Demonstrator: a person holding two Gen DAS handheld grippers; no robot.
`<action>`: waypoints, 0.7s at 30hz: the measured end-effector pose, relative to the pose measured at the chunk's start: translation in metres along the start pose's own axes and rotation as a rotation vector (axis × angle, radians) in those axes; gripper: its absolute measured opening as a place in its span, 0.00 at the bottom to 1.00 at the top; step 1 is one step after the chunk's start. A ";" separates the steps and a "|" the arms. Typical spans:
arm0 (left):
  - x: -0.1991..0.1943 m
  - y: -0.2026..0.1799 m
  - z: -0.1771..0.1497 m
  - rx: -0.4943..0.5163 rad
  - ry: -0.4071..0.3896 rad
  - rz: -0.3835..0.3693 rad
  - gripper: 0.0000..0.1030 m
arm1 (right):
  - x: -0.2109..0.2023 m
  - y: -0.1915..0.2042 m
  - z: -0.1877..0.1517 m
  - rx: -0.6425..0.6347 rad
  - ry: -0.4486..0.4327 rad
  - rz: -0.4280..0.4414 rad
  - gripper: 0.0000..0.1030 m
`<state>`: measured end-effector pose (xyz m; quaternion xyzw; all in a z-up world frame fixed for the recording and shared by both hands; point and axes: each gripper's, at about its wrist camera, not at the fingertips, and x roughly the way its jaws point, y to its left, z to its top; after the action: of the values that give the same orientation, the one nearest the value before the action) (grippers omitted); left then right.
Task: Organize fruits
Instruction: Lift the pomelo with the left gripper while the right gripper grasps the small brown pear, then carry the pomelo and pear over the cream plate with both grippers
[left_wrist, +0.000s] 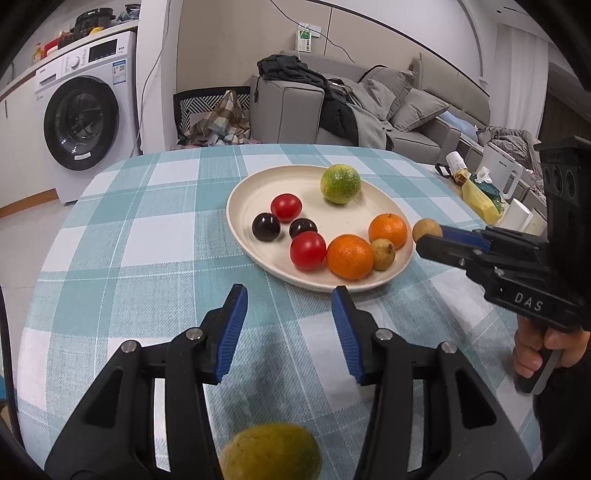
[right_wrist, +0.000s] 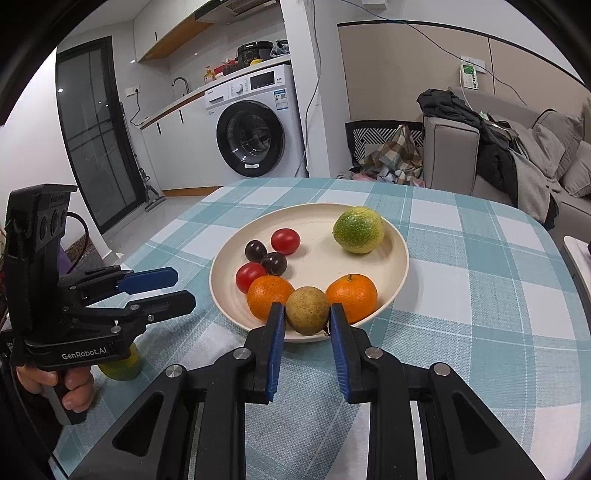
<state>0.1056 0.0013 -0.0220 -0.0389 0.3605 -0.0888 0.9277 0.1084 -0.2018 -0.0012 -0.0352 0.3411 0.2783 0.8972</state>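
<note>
Left wrist cam is set low over the table (left_wrist: 110, 240), facing fwd along its fingers toward the plate (left_wrist: 243, 192), sofa behind. Right wrist cam is set closer to the plate (right_wrist: 399, 258), from the opposite side, facing the washer (right_wrist: 251, 122). Plate, tablecloth, washer and sofa are shared by both views; each gripper is seen in the other's view at the frame edge.

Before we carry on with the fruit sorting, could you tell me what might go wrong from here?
1. The right gripper holds a small brown fruit near the rim of the plate; released there, it might roll onto the tablecloth.
2. Lowering it could nudge the oranges on either side.
3. A green citrus sits near the table's edge, under the open left gripper, and may roll off.
</note>
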 end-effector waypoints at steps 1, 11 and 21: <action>-0.003 0.000 -0.003 0.004 0.002 0.001 0.44 | -0.001 0.000 0.000 0.000 -0.001 0.001 0.24; -0.031 0.006 -0.048 -0.017 0.094 0.030 0.76 | -0.005 0.002 0.001 -0.003 -0.012 0.006 0.24; -0.035 0.008 -0.070 -0.001 0.156 0.001 0.46 | -0.005 0.002 0.001 -0.002 -0.009 0.006 0.24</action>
<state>0.0337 0.0150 -0.0514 -0.0324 0.4318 -0.0910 0.8968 0.1050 -0.2017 0.0031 -0.0340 0.3369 0.2814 0.8979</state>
